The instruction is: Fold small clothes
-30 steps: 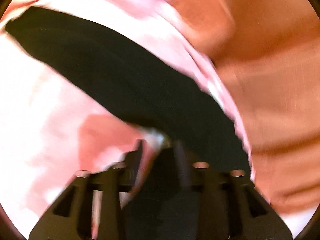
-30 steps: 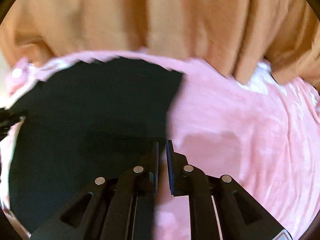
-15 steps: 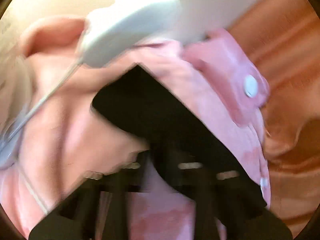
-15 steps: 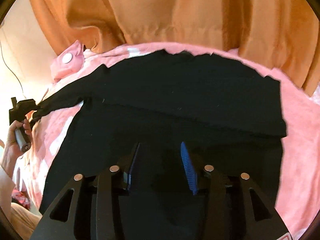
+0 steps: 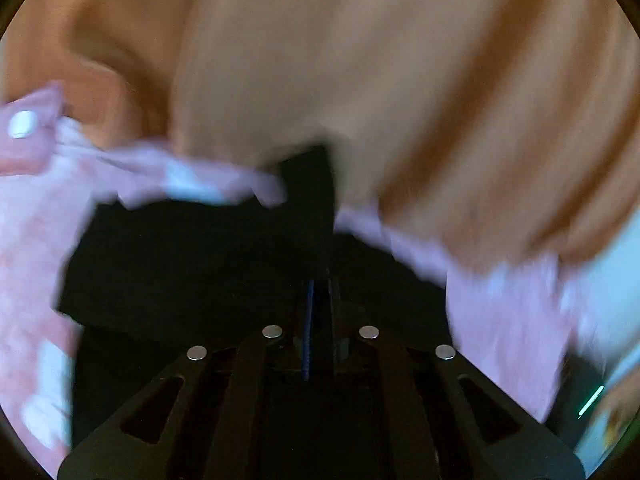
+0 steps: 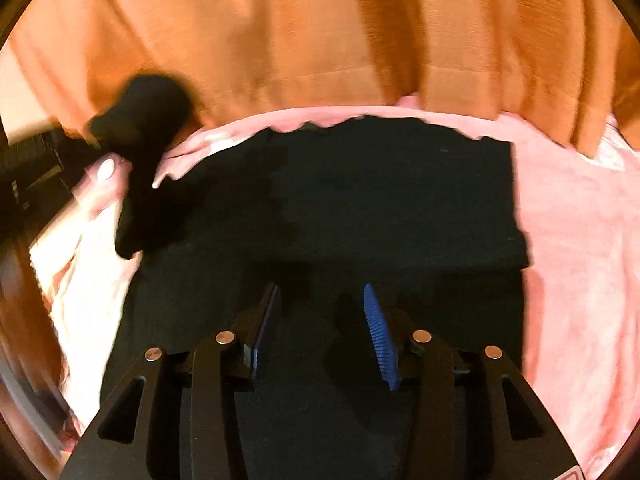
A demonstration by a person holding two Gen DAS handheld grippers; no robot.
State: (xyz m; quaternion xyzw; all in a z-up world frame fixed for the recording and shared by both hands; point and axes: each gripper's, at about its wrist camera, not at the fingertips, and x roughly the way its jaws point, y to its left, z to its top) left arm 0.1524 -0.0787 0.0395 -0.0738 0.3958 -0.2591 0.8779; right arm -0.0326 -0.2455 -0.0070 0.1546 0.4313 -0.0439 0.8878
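The left hand-held gripper (image 5: 320, 292) pinches a flap of the black garment (image 6: 360, 200), jaws having just eased slightly. The right hand-held gripper (image 6: 320, 312), just opening, hovers empty over it; orange curtain (image 6: 320, 32) at twelve o'clock.

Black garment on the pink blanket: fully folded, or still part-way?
Part-way. The black garment has one layer folded over, its edge running across; the left tool holds a sleeve raised off the pink blanket.

black garment (image 6: 360, 200): 1 counted, a part of it raised at the left | pink blanket (image 6: 580, 240): 1 counted, spread under the garment | white snap button (image 5: 22, 124): 1 counted, on a blanket corner | orange curtain (image 6: 320, 32): 1 counted | hand-held gripper: 2 counted, left hand-held gripper (image 5: 319, 292), right hand-held gripper (image 6: 320, 300)
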